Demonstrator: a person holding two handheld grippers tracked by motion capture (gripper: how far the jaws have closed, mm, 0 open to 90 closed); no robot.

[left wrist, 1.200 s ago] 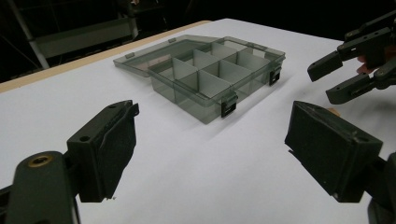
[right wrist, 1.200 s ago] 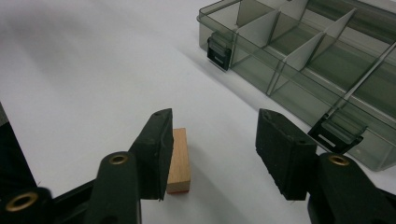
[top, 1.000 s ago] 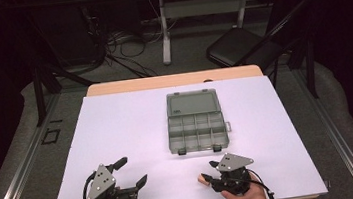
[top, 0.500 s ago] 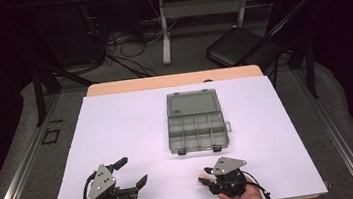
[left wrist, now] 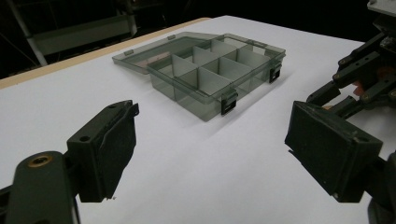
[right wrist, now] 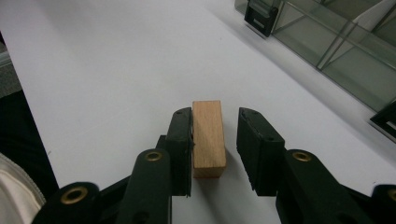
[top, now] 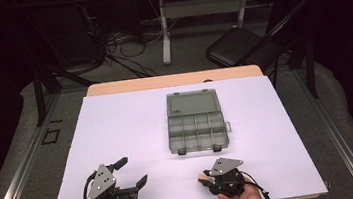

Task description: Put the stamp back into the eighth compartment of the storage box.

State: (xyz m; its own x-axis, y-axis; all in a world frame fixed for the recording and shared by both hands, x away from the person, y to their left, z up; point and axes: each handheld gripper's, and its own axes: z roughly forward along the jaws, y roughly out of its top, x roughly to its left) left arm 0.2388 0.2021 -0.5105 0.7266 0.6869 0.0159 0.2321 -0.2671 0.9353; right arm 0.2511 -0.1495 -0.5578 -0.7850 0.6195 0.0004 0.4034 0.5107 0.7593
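Here the wooden block [right wrist: 208, 138] lies flat on the white table [top: 132, 129], set lengthwise between the two black jaws of the right gripper [right wrist: 215, 149]. One jaw already lies against its side; the other stands just apart from it, with a thin strip of table showing between pad and wood. The jaws have just been closing around the block, yet the grip is not made, so I judge the step in hand to be the pick-up of the block, at the point of the final squeeze.

Beyond the fingertips, ahead and off to one side, sits the open compartment box [top: 196, 123], smoky clear plastic with its lid laid back and its dividers bare, so far as can be seen. That looks the likely home for the block.

The next move calls for closing the free jaw the rest of the way, squarely on the long faces so the block does not twist, then lifting straight up before carrying it over a compartment.

The left gripper [left wrist: 212, 154] hovers low over bare table with its jaws spread wide and nothing between them, the box well beyond its tips.
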